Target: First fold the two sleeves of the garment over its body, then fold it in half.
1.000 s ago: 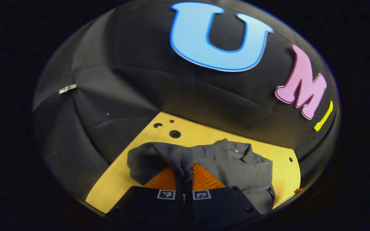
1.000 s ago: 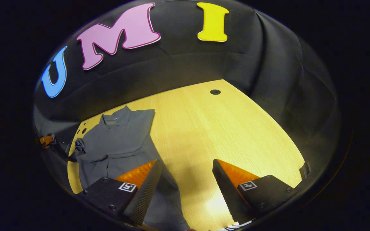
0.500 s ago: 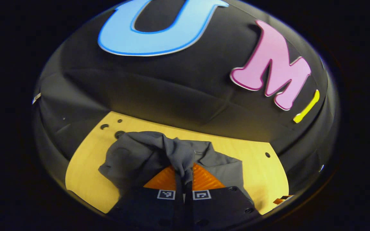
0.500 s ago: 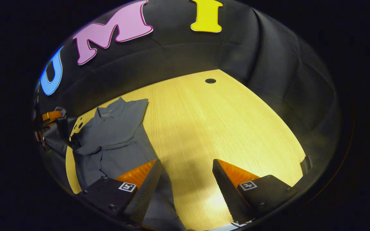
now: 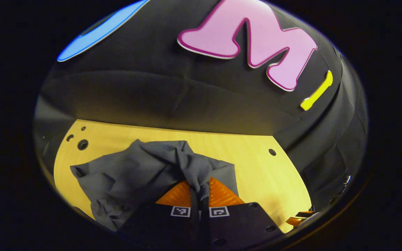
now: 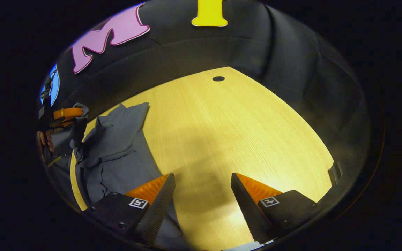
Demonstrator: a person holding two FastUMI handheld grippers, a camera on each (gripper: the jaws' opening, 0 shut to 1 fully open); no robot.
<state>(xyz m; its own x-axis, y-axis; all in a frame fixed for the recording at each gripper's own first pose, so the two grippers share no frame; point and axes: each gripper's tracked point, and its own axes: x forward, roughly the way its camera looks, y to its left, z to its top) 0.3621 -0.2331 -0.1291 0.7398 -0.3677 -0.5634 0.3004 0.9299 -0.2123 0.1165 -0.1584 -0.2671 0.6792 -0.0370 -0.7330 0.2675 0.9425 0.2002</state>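
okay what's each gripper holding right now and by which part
The left gripper is shut on a bunched sleeve of the grey shirt. The right gripper is open, holding nothing.

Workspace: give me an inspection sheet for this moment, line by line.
Surface: pale wooden table, round holes near its edges.
Job's things: grey garment lying at the table's left side in the right gripper view; its sleeve lifted and bunched.
Clutter: nothing seen.
Grippers: left gripper shut on the sleeve; right gripper open above the table, holding nothing.
Cables: nothing seen.
Surroundings: black cloth wall behind the table; a hand holds the left gripper.
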